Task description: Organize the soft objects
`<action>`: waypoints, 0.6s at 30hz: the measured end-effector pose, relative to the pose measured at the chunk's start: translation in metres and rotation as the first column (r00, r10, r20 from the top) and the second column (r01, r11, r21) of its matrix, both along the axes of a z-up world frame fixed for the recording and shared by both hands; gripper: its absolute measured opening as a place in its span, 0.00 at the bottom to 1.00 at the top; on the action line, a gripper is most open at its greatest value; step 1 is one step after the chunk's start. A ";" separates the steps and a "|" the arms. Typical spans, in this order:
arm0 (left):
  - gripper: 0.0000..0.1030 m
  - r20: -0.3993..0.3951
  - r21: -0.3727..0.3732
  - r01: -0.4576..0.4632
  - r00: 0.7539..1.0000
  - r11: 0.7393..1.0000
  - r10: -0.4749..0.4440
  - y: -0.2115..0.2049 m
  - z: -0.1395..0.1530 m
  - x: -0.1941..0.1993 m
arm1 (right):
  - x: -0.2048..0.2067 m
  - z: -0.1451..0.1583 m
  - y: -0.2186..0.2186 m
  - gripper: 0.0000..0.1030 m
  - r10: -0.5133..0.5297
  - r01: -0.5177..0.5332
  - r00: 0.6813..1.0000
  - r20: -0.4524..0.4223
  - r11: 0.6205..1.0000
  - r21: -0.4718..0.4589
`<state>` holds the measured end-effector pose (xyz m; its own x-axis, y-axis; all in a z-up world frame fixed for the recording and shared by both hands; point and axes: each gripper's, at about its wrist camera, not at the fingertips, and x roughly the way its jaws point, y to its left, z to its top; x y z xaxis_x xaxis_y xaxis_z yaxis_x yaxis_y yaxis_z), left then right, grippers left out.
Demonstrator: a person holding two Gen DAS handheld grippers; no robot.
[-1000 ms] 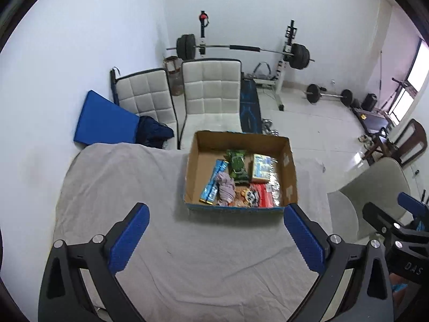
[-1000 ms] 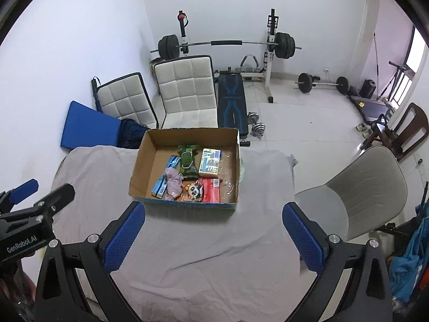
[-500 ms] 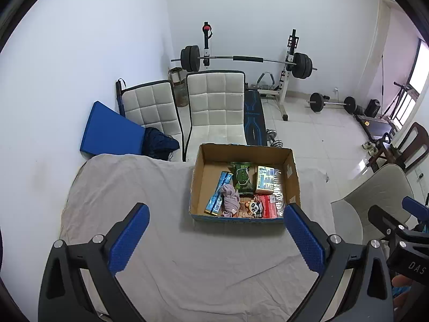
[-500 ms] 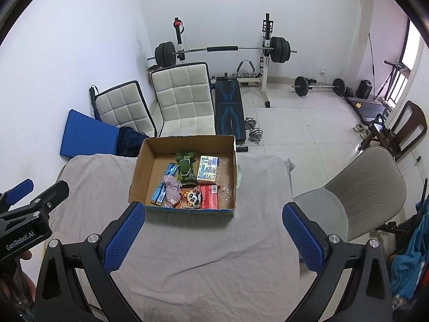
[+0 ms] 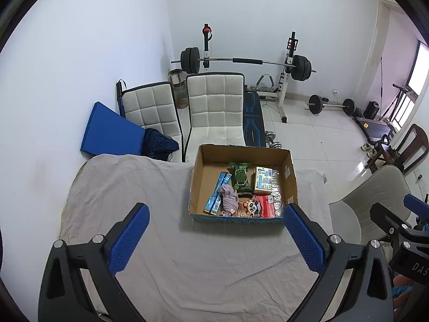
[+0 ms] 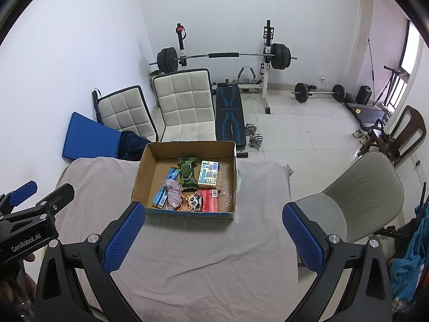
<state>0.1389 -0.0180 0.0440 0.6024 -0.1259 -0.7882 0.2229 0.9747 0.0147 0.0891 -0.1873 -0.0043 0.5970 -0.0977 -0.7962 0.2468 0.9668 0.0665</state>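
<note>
An open cardboard box stands on the far side of a table covered with a grey cloth. Inside lie a mauve cloth, a panda toy, a green packet, a blue packet, a yellow-blue pack and a red pack. My left gripper and right gripper both hang open and empty above the near cloth, well short of the box.
Two white padded chairs and a blue mat stand beyond the table. A beige chair sits at its right side. A barbell rack, bench and dumbbells fill the back of the room.
Both grippers have drawn back and up from the table, so the box looks smaller and farther away. Both stay open and empty.
</note>
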 end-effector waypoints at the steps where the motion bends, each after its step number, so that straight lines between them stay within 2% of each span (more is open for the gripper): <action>1: 1.00 0.000 0.000 0.000 1.000 1.000 0.000 0.000 0.000 0.000 | -0.001 0.001 0.000 1.00 0.000 0.000 1.000 0.001 1.000 -0.003; 18: 1.00 -0.002 0.003 -0.018 1.000 1.000 0.018 -0.003 0.007 -0.011 | -0.001 0.003 0.001 1.00 -0.011 0.011 1.000 0.000 1.000 -0.026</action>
